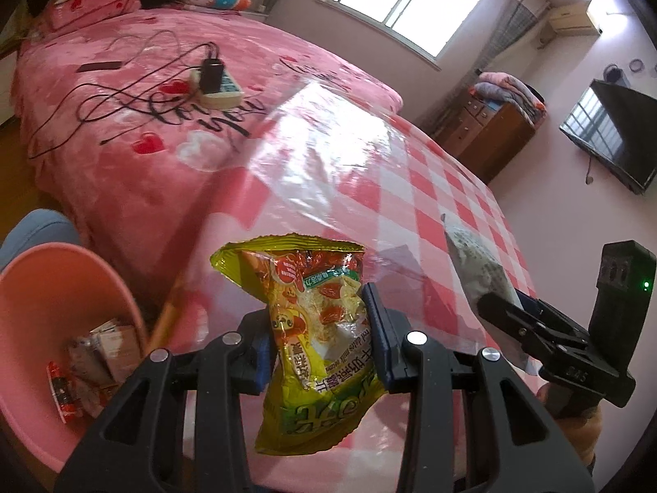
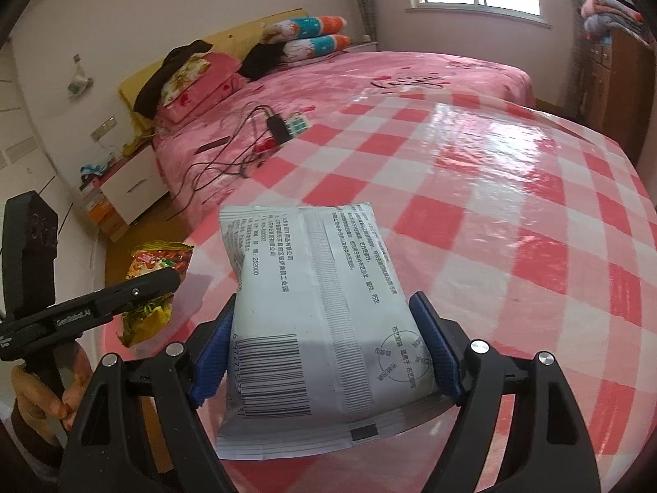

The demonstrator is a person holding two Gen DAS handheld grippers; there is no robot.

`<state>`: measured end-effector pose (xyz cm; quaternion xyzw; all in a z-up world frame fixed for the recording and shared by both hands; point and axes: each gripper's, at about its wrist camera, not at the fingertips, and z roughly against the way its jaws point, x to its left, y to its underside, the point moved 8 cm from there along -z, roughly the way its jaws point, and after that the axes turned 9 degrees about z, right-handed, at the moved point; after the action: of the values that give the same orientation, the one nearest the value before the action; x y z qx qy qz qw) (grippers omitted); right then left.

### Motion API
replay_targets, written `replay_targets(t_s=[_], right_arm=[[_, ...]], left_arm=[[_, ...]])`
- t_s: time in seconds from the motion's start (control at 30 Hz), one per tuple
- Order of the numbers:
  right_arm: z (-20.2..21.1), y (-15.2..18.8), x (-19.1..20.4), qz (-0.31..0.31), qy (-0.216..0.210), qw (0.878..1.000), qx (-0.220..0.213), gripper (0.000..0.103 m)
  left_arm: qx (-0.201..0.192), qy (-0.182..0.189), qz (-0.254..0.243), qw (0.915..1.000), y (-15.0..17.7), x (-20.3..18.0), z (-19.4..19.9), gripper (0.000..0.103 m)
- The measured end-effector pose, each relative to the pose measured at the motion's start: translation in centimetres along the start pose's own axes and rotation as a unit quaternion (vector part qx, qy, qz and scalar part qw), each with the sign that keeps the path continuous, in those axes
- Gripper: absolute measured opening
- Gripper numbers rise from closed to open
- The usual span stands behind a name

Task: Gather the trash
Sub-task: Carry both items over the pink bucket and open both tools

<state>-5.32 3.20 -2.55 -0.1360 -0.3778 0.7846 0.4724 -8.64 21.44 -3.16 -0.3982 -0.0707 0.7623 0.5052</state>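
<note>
Pink plastic: trash bin [image 1: 61, 287], round, open-topped, low at the left edge of the left wrist view, off the table's near-left corner; wrappers and small cartons already lie inside.
Yellow-green foil: snack bag [image 1: 316, 341], printed, crumpled, pinched across its middle by the left gripper [image 1: 324, 337]; jaws narrow, blue pads pressing both sides.
Bag axis: long axis runs roughly along the fingers, top seam pointing away from the camera, bottom hanging toward it.
White film: flat packet [image 2: 316, 328] with barcode and black print, held across its width by the right gripper [image 2: 324, 349]; jaws wide, pads against both long edges.
Packet axis: lengthwise along the fingers, barcode end nearest the camera.
Support: both items ride clear above the pink-and-white checked tablecloth [image 2: 513, 226] under a clear plastic cover.
Key relation: the bin lies down and to the left of both grippers; the left gripper is just beside it, the right gripper farther off, on the left one's other side.
Likely order: snack bag released first, judged by nearness.
Background: pink bed [image 1: 164, 123] with a power strip [image 1: 217, 86] and cables, beyond the table.
</note>
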Motion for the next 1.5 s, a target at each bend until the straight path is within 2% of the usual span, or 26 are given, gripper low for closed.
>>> replay_targets(t_s=[0.43, 0.93, 1.37, 1.5], right_arm=[[-1.4, -1.5, 6.6, 0.035, -0.051, 0.998, 0.006, 0.080], [-5.3, -3.0, 16.6, 0.122, -0.108, 0.986, 0.037, 0.080], [-9.2, -2.7, 23.2, 0.179, -0.142, 0.971, 0.068, 0.080], [-10.6, -2.1, 24.6, 0.201, -0.134, 0.967, 0.079, 0.082]], left_arm=[[-0.024, -0.045, 0.053, 0.9973, -0.4, 7.9, 3.5, 0.040], [-0.039, -0.106, 0.124, 0.9859, 0.4, 17.7, 5.8, 0.040], [-0.023, -0.142, 0.154, 0.9775, 2.4, 22.3, 5.2, 0.040], [-0.024, -0.162, 0.151, 0.9748, 2.6, 23.0, 5.2, 0.042]])
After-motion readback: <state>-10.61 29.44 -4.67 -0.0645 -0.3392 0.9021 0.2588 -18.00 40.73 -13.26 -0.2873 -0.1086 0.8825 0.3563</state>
